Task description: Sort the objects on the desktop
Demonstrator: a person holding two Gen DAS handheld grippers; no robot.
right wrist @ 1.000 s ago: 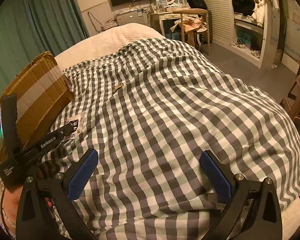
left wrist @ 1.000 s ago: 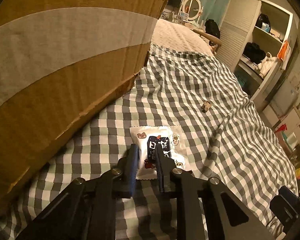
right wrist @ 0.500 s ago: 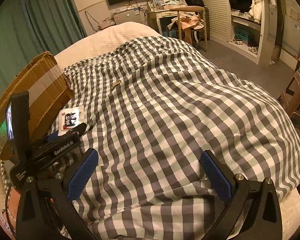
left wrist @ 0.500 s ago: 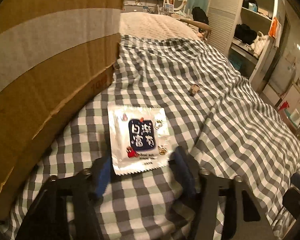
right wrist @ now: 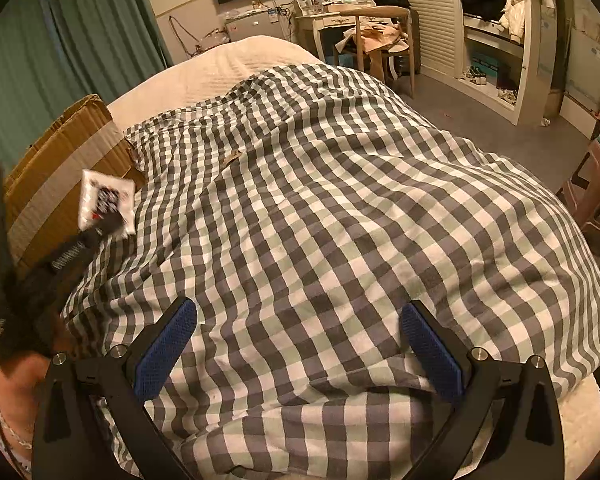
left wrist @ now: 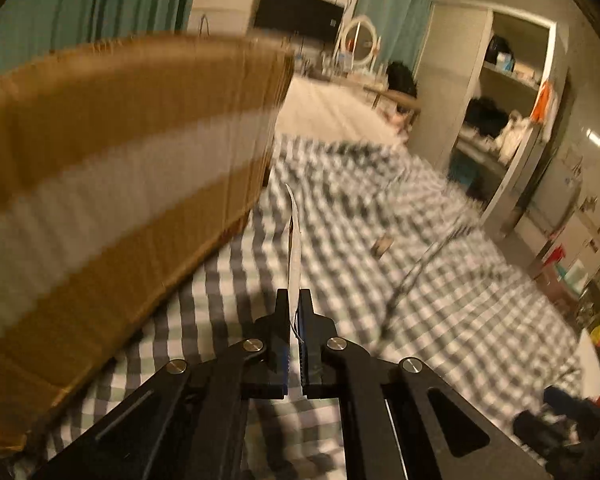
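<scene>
My left wrist view sits low over the bed (left wrist: 440,300), close beside the cardboard box (left wrist: 120,184), facing the wardrobe. My right wrist view looks down the bed from higher. Both share box (right wrist: 56,184) and checked cover.

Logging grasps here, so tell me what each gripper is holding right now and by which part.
The left gripper pinches the white snack packet by its bottom edge. The right gripper is open, holding nothing.

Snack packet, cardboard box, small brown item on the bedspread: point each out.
snack packet (right wrist: 106,200), right wrist view, printed face.
cardboard box (left wrist: 112,184), left wrist view, pale tape band on its side.
small brown item (left wrist: 382,245), left wrist view, blurred body.
</scene>
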